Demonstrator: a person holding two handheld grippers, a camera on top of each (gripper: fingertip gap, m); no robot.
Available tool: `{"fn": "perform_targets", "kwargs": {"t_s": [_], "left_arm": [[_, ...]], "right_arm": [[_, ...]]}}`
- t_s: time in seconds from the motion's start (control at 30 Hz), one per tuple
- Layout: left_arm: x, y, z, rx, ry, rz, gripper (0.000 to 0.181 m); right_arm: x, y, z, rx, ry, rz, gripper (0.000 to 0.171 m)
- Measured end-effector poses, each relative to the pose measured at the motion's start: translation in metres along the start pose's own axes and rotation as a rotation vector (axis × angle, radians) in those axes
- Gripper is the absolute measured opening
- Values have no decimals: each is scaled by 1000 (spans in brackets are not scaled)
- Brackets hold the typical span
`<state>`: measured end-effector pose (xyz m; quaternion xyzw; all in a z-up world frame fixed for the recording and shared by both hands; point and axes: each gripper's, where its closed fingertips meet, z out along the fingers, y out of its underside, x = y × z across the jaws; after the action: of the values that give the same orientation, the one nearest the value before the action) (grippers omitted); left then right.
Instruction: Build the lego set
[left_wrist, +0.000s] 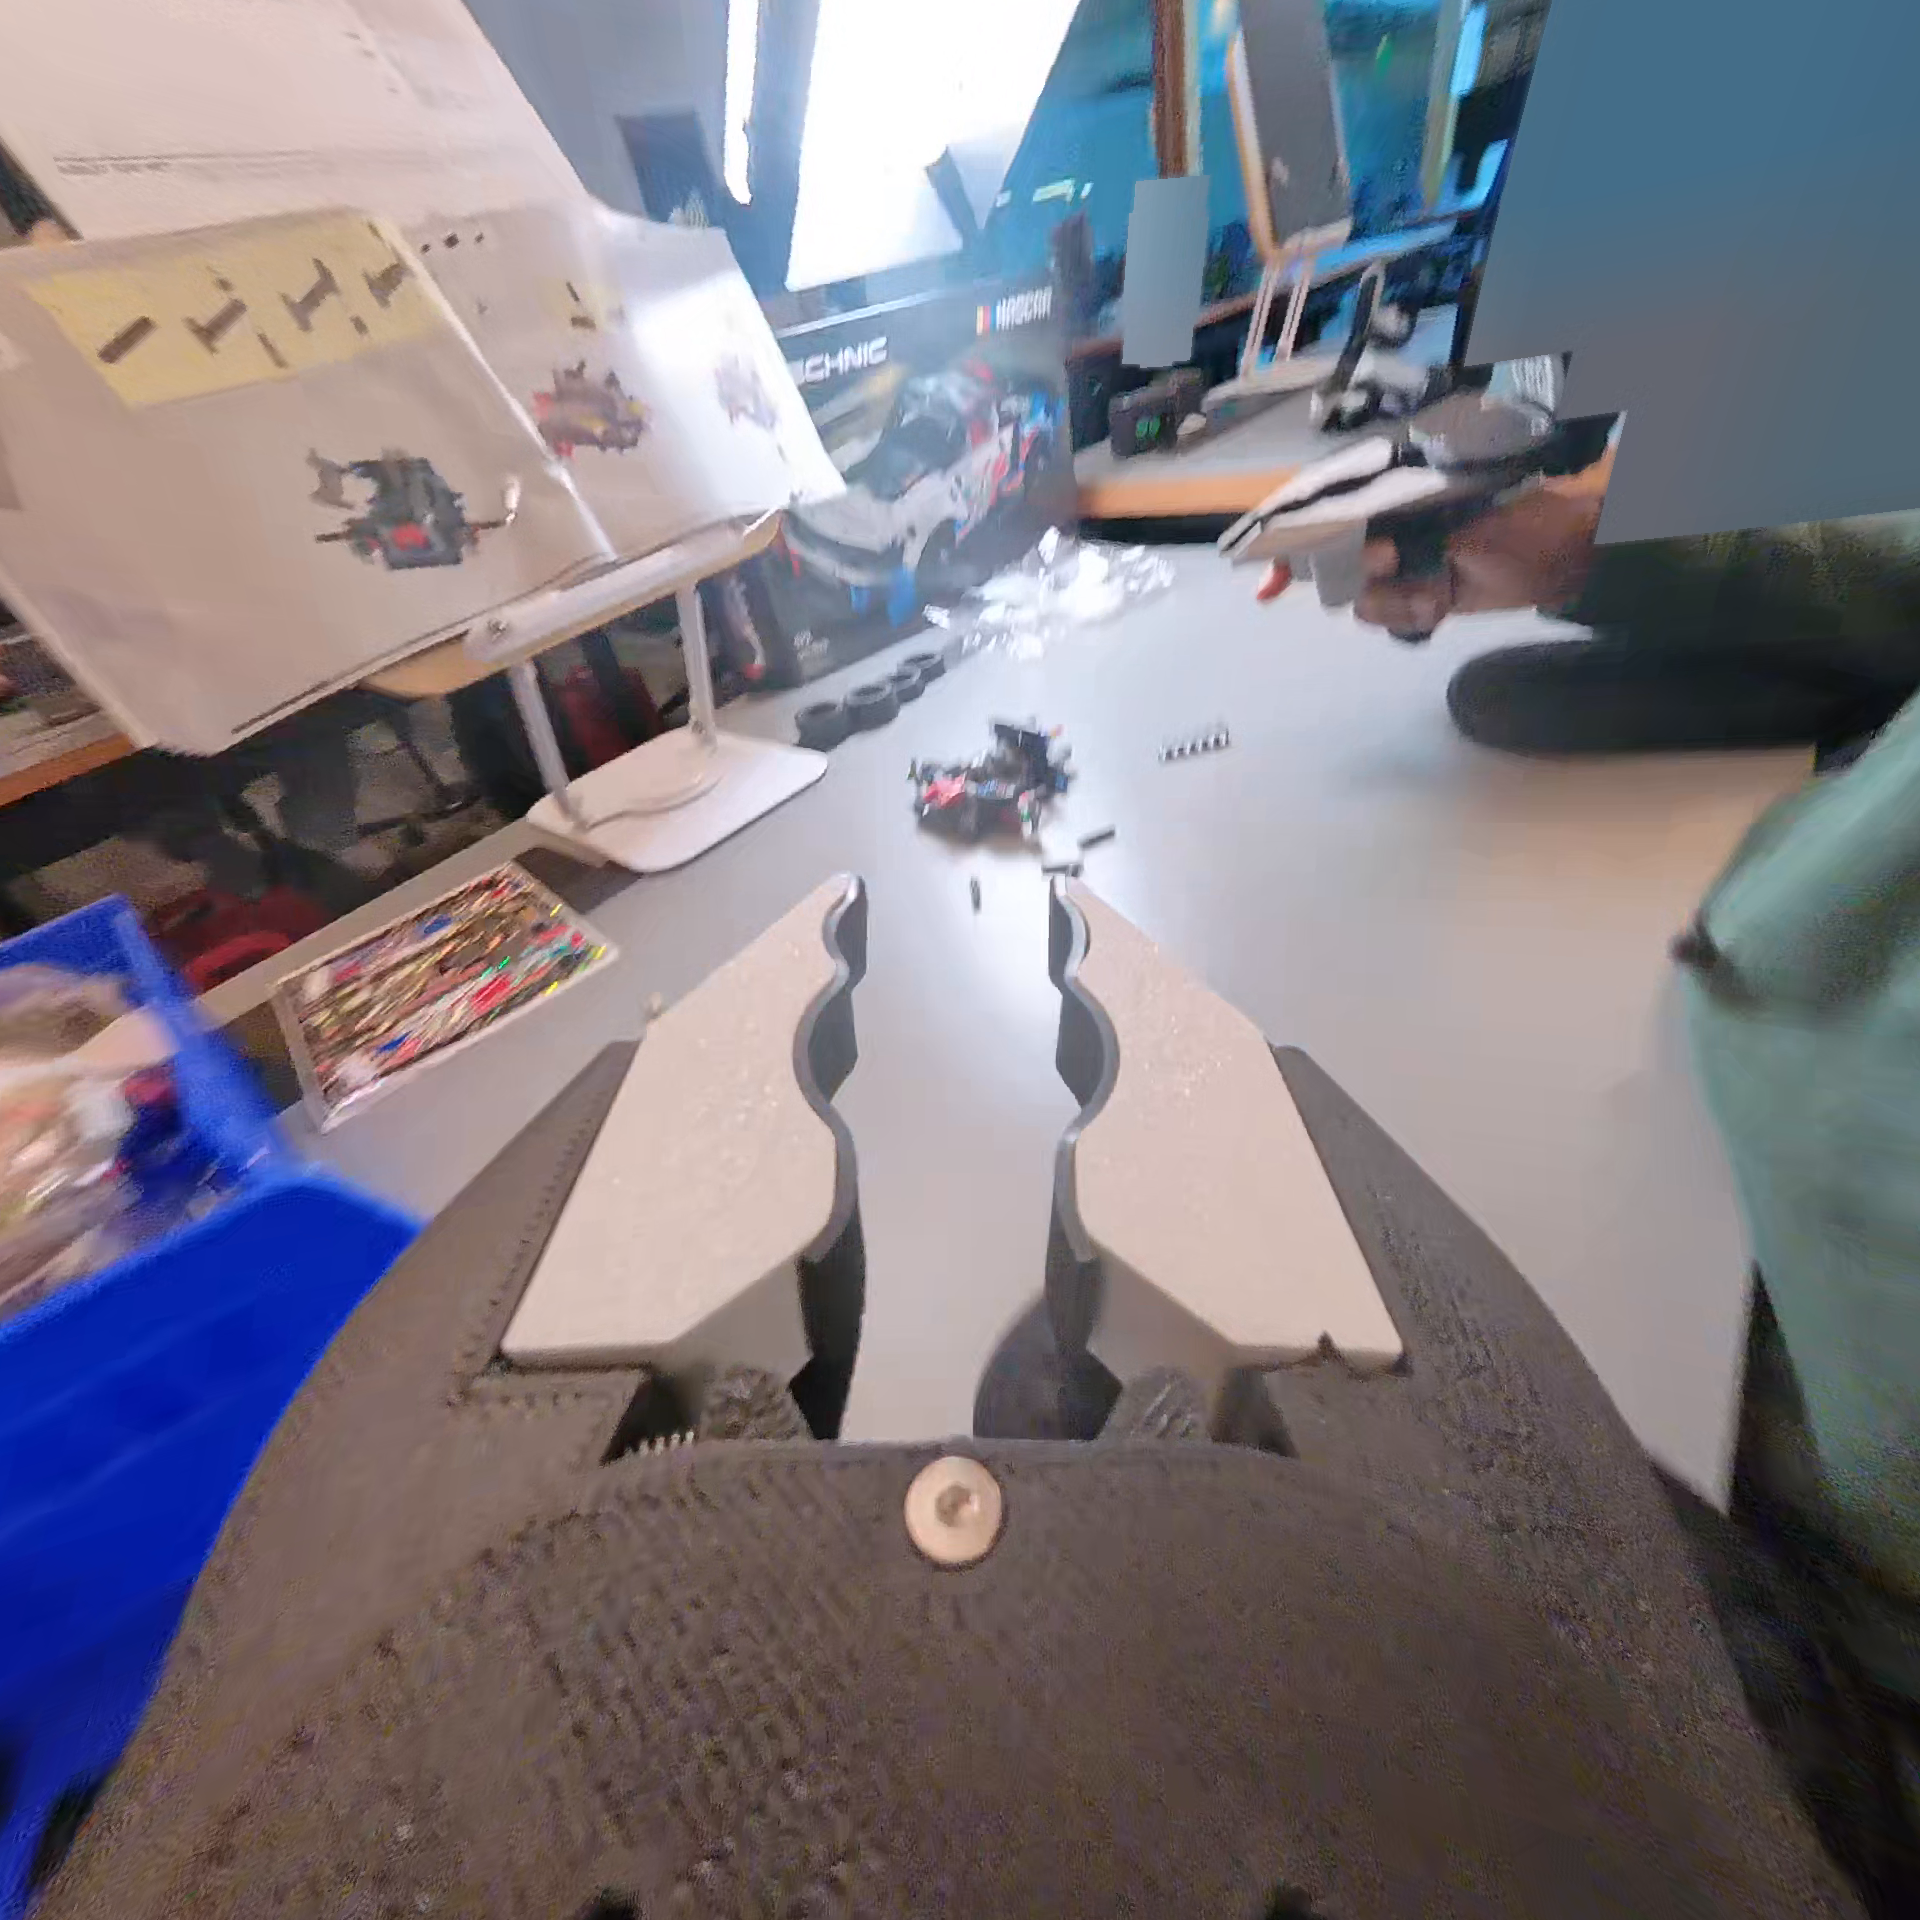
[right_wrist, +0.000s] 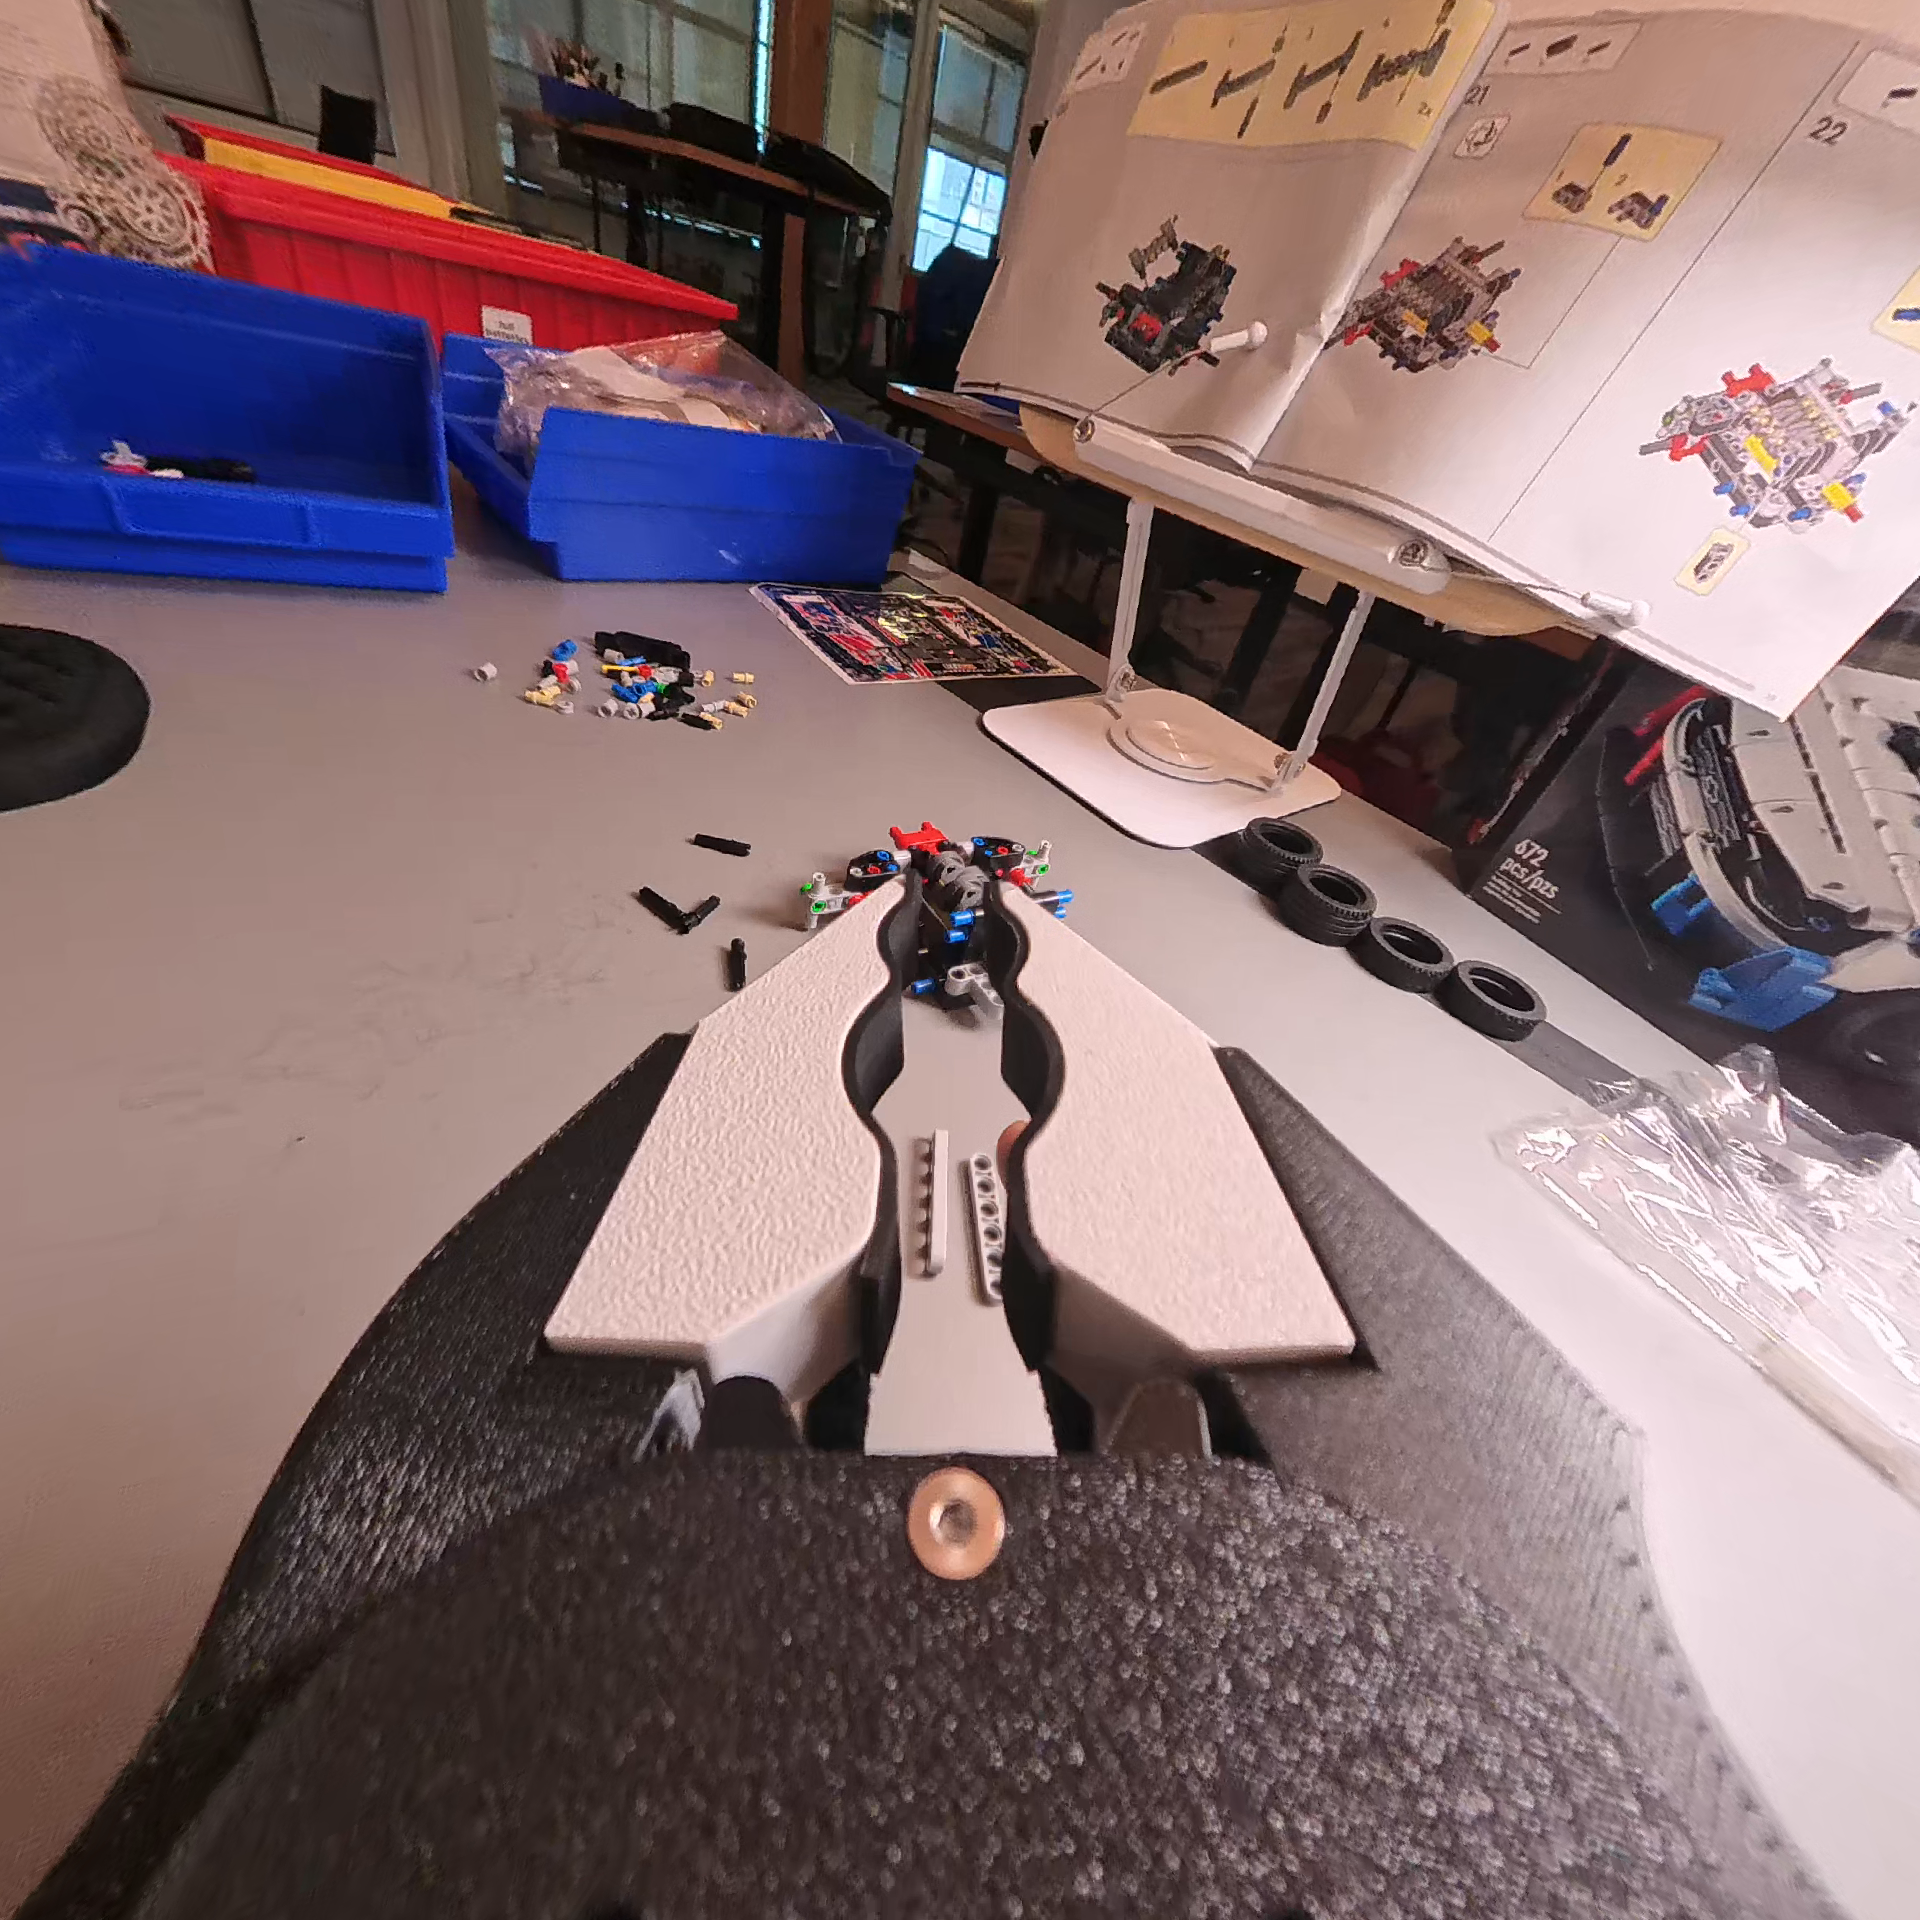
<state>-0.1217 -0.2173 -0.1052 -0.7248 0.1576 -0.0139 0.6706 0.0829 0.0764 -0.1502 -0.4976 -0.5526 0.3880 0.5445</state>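
A small partly built lego assembly (left_wrist: 987, 784) of black, red, blue and grey parts sits on the grey table (left_wrist: 1351, 987). My left gripper (left_wrist: 958, 904) is open and empty, above the table, short of the assembly. My right gripper (right_wrist: 952, 896) is slightly open and empty, and the assembly (right_wrist: 940, 883) shows beyond its tips. It also shows in the left wrist view (left_wrist: 1340, 509), held in a hand high above the table at the right. Two grey beams (right_wrist: 930, 1205) lie under its fingers. Loose black pins (right_wrist: 686, 906) lie left of the assembly.
An instruction booklet (right_wrist: 1455, 312) rests on a white stand (right_wrist: 1164, 758). Several tyres (right_wrist: 1392, 951) line up before the set's box (right_wrist: 1714, 862). A pile of small parts (right_wrist: 634, 681), a sticker sheet (right_wrist: 914, 634), blue bins (right_wrist: 686, 488) and a plastic bag (right_wrist: 1714, 1226) lie around. The grippers' ends are close to 35 cm from one another.
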Motion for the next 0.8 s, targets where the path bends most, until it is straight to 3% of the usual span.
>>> {"fn": "perform_targets", "kwargs": {"t_s": [0.1, 0.17, 0.23, 0.33, 0.43, 0.6, 0.7, 0.8], "left_arm": [[6, 25, -68, -174, -53, 13, 30], [15, 72, -126, -485, -40, -60, 23], [50, 121, -203, -847, 71, -336, 21], [93, 156, -291, -1071, 125, -788, 23], [120, 211, -342, -1204, 92, -1022, 28], [217, 350, -462, -1931, 120, -1271, 58], [272, 390, -509, -2253, 266, -1282, 82], [298, 417, -522, -2337, 307, -1302, 80]], "right_arm": [[1, 0, 2, -3, 1, 11, 9], [0, 1, 2, -12, 5, -2, 9], [-1, 2, 2, -20, 14, -17, 9], [2, 3, 2, -25, 30, -19, 9], [7, 5, 5, -33, 38, -4, 9], [6, 12, 11, -60, 29, -4, 9], [4, 15, 13, -76, 22, -4, 10], [4, 17, 14, -89, 26, -8, 9]]}}
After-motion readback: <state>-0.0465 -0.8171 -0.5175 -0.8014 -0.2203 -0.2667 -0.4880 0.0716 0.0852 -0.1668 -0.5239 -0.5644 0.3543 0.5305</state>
